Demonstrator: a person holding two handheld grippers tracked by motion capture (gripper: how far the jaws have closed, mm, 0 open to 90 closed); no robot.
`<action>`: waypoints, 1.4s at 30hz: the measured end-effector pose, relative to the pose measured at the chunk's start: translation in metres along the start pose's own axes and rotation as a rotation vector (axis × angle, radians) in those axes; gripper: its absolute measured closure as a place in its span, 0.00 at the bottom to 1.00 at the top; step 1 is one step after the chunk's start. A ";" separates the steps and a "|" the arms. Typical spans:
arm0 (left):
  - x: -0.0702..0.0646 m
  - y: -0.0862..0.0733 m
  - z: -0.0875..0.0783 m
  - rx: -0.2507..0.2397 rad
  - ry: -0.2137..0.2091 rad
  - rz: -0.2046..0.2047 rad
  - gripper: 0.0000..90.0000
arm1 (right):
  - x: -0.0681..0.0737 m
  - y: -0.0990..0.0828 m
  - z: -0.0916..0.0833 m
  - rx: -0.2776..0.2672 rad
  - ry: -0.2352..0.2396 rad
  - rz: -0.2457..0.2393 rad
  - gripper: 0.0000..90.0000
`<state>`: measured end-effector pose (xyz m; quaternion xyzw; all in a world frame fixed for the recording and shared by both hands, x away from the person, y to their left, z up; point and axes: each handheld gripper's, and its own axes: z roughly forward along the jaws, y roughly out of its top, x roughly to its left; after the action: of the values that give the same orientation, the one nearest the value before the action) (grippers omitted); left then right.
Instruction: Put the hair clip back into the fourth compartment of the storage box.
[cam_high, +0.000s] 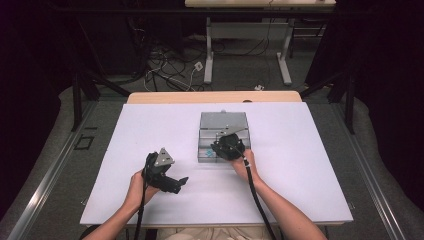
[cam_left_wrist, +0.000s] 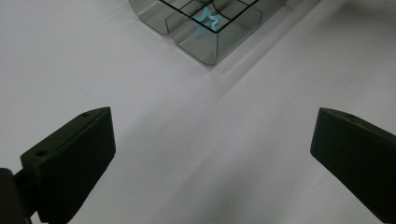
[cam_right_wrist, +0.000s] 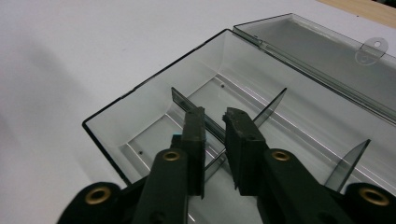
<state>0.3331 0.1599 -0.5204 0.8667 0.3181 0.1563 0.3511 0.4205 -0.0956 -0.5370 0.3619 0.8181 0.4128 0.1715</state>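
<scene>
A: Where is the clear smoke-grey plastic organiser box (cam_high: 223, 136) with thin dividers?

B: It lies on the white tabletop (cam_high: 150, 130), a little beyond the middle, with its lid (cam_right_wrist: 327, 60) open and laid flat behind it. In the left gripper view a light blue star-like mark (cam_left_wrist: 208, 20) shows inside one compartment.

A: And the right gripper (cam_right_wrist: 215, 126)?

B: It is over the near part of the box, with its jaws reaching down inside. They stand only a little apart, with a narrow gap between them. One thin grey divider (cam_right_wrist: 196, 112) passes just at the tips. I cannot tell if the pads press on it.

A: The left gripper (cam_left_wrist: 212, 154)?

B: It is near the box's left front corner, above the bare tabletop. Its jaws are wide apart and hold nothing.
</scene>
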 end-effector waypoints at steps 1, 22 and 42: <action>0.000 0.000 0.000 0.000 0.001 0.001 0.00 | -0.001 0.001 -0.002 0.008 0.006 -0.006 0.84; 0.001 0.000 0.000 0.003 0.000 0.011 0.00 | -0.022 -0.006 -0.048 0.016 0.061 0.040 0.49; 0.001 0.000 0.000 0.001 0.005 0.011 0.00 | -0.046 -0.038 -0.095 0.040 0.052 0.102 0.19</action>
<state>0.3342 0.1605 -0.5201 0.8682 0.3144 0.1603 0.3489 0.3793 -0.1970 -0.5112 0.3958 0.8108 0.4137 0.1217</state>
